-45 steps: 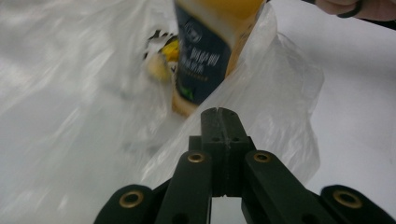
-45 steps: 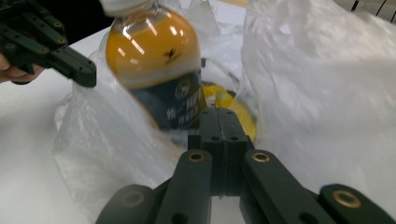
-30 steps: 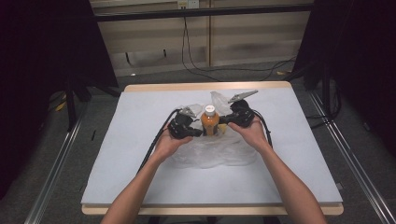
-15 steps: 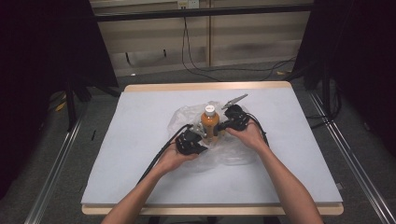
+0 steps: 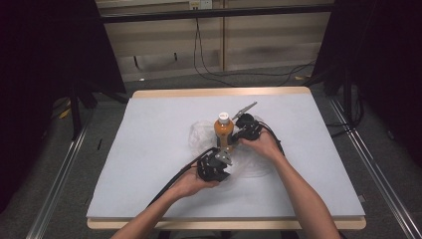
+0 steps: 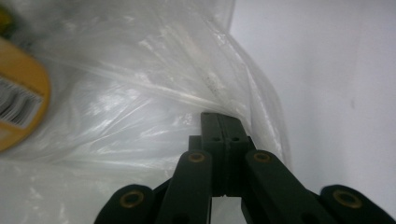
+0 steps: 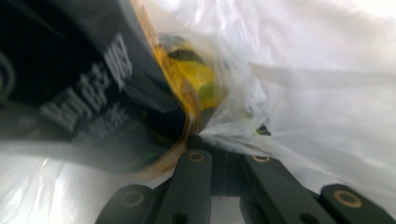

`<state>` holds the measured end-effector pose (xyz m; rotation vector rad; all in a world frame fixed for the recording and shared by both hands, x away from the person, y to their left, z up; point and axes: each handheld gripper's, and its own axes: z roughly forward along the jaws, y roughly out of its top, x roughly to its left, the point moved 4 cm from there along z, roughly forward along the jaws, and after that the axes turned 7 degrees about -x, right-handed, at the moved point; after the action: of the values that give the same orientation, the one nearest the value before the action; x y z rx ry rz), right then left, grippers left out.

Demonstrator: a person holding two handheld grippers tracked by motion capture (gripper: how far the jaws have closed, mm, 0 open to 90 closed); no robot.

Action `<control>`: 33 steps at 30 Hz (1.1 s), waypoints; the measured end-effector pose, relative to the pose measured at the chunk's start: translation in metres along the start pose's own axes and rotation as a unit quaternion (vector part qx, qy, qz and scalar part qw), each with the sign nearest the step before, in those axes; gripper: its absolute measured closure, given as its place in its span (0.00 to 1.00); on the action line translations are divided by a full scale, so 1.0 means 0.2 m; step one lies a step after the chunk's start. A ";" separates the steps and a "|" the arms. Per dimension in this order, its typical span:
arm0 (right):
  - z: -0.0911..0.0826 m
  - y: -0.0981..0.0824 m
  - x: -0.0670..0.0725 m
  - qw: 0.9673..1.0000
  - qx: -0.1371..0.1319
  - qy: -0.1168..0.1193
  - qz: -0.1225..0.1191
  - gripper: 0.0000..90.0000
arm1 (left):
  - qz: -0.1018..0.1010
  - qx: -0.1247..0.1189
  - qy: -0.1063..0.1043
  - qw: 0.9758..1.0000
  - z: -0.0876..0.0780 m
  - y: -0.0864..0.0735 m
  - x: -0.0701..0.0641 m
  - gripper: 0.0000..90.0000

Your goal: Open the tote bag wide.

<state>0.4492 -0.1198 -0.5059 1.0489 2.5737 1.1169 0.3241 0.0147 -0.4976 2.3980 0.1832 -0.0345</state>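
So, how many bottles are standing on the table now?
1. The bottle stands upright mid-table inside the clear plastic bag. The crumpled bag could hide something small.

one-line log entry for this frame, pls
left gripper: shut on plastic bag | right gripper: shut on bag by bottle | bottle: upright on table

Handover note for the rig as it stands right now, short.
Left tongs: shut, pinching the clear plastic bag at its near edge.
Right tongs: shut on the bag film right beside the bottle.
Bottle: upright mid-table on the white mat, orange drink, white cap, bag bunched low around its base.
Done: both tongs have hold of the bag.
Left: probably get the bag fully off or around the bottle; which one is unclear.
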 end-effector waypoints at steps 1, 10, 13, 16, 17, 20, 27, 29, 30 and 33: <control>0.00 0.01 0.00 1.000 0.000 -0.002 0.000 1.00 | 0.003 0.005 -0.007 1.000 0.00 0.00 -0.01 1.00; 0.04 0.06 -0.04 1.000 0.018 -0.005 0.006 1.00 | 0.010 -0.001 -0.012 1.000 -0.01 -0.01 -0.07 1.00; 0.04 0.07 -0.05 1.000 0.018 -0.005 0.009 1.00 | 0.014 0.001 -0.012 1.000 -0.01 -0.02 -0.09 1.00; 0.07 0.09 -0.07 1.000 0.016 0.003 0.023 1.00 | 0.022 0.009 -0.011 1.000 -0.02 -0.02 -0.13 1.00; 0.07 0.09 -0.08 1.000 0.017 0.007 0.024 1.00 | 0.022 0.011 -0.014 1.000 -0.02 -0.02 -0.13 1.00; 0.07 0.10 -0.11 0.999 0.020 -0.001 0.036 1.00 | 0.021 0.007 -0.030 0.999 -0.02 -0.02 -0.14 1.00; 0.10 0.14 -0.15 0.999 0.020 -0.006 0.047 1.00 | 0.039 0.020 -0.047 0.998 -0.03 -0.03 -0.20 1.00; 0.10 0.14 -0.17 0.999 0.021 -0.015 0.046 1.00 | 0.036 0.016 -0.050 0.998 -0.03 -0.03 -0.21 1.00; 0.10 0.15 -0.17 0.998 0.022 -0.017 0.048 1.00 | 0.039 0.017 -0.050 0.998 -0.03 -0.04 -0.21 1.00; 0.11 0.16 -0.20 0.998 0.020 -0.033 0.054 1.00 | 0.036 0.020 -0.084 0.996 -0.04 -0.05 -0.23 1.00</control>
<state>0.5048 -0.1170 -0.5050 1.2274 2.5249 1.0384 0.2765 0.0217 -0.4939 2.4265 0.0162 -0.2074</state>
